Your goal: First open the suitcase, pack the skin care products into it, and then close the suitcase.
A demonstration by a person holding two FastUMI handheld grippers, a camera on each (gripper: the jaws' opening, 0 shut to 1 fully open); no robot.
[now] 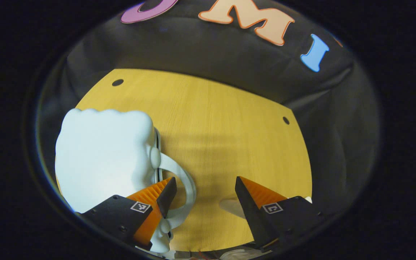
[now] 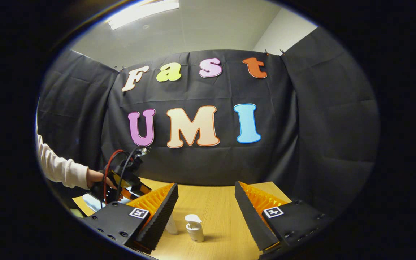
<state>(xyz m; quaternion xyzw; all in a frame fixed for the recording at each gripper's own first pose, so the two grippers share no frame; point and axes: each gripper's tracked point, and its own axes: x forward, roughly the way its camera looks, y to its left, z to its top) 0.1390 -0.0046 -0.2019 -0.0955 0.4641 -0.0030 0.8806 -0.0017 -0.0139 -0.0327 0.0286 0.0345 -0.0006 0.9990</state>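
In the left gripper view, the left gripper (image 1: 205, 189) hangs over a yellow wooden table (image 1: 229, 137), its jaws spread wide with nothing between them. A small pale blue suitcase (image 1: 103, 155) lies closed on the table to the left, its shell lumpy along the far edge. Its curved handle (image 1: 184, 184) arches out from the right side, and the gripper's left finger (image 1: 159, 196) sits just over that handle; whether it touches cannot be told. The right finger stands well apart from the case, above bare wood. Two small dark holes mark the table's far corners, and black cloth hangs behind.

In the right gripper view, the right gripper (image 2: 206, 206) is held level above the table's (image 2: 215, 206) near part, jaws likewise spread and empty. A small white pump bottle (image 2: 194, 227) stands upright on the wood between the two fingers and a little beyond them. A second pale container (image 2: 172, 225) shows just beside the left finger, mostly hidden by it. Farther off at the left, a person's hand (image 2: 98, 178) in a cream sleeve (image 2: 58, 166) grips the other gripper's body, from which red and black cables (image 2: 116, 166) loop upward. A sliver of the pale blue suitcase (image 2: 91, 202) shows below that hand. A grey ceiling with a light panel rises above the cloth wall.
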